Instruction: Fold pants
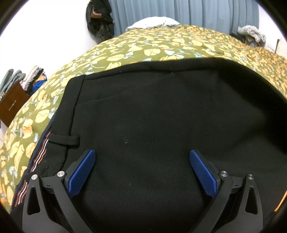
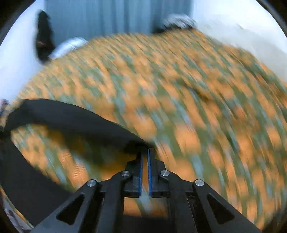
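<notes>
Covering the bed, a floral olive bedspread (image 1: 125, 53) carries the black pants (image 1: 152, 116); the left gripper (image 1: 142, 156) hovers wide open above them, blue curtains (image 1: 179, 10) behind. Right view, blurred: the right gripper (image 2: 145, 152) pinches a lifted pant edge over the bedspread.

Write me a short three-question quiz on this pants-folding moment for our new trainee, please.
1. True or false: the left gripper is open above the pants.
2. What does the right gripper hold? A) a pillow B) an edge of the pants C) nothing
3. Fill in: the pants lie on a floral ____.

Key: 1 true. 2 B: its jaws are nearly shut on black cloth at the tips, though the view is blurred. 3 bedspread.
</notes>
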Action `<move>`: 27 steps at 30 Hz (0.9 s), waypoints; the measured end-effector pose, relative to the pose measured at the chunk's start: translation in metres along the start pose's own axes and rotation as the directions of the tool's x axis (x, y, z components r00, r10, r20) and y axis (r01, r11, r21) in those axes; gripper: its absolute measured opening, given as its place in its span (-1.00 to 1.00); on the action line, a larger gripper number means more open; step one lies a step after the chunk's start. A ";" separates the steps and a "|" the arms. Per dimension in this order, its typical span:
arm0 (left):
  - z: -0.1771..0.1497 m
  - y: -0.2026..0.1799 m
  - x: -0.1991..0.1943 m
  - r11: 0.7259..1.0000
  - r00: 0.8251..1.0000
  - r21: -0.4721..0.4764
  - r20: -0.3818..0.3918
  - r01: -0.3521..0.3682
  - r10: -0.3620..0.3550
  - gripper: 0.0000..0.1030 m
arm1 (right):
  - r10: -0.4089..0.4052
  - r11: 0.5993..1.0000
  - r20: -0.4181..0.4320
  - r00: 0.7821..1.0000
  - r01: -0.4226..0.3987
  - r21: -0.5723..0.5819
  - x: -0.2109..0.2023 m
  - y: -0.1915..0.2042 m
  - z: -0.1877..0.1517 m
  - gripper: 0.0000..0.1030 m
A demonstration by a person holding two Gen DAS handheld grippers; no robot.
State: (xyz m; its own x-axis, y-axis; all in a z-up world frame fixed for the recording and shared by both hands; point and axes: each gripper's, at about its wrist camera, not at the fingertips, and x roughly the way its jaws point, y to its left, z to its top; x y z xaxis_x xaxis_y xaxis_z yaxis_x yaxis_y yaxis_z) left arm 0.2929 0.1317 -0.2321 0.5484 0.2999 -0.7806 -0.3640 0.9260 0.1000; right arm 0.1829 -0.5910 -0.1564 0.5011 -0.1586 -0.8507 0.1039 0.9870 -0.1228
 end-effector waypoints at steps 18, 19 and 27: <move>-0.068 -0.012 -0.139 0.974 0.974 0.042 -0.052 0.222 -0.219 0.99 | 0.281 0.934 0.192 0.940 -0.314 0.171 -0.075 0.151 -0.060 0.72; -0.075 -0.011 -0.141 0.974 0.974 0.040 -0.047 0.224 -0.223 0.99 | 0.298 0.925 0.198 0.934 -0.334 0.182 -0.073 0.158 -0.063 0.72; -0.103 -0.013 -0.110 0.981 0.982 0.038 -0.030 0.188 -0.187 0.99 | 0.416 0.777 0.290 0.862 -0.502 0.379 -0.028 0.146 -0.086 0.72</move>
State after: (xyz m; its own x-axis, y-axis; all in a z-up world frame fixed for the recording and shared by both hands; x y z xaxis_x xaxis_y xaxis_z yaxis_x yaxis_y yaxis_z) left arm 0.1597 0.0628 -0.2112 0.5841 0.1146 -0.8035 -0.2258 0.9738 -0.0253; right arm 0.1100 -0.4407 -0.1950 0.7243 0.2656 -0.6363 0.1546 0.8368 0.5252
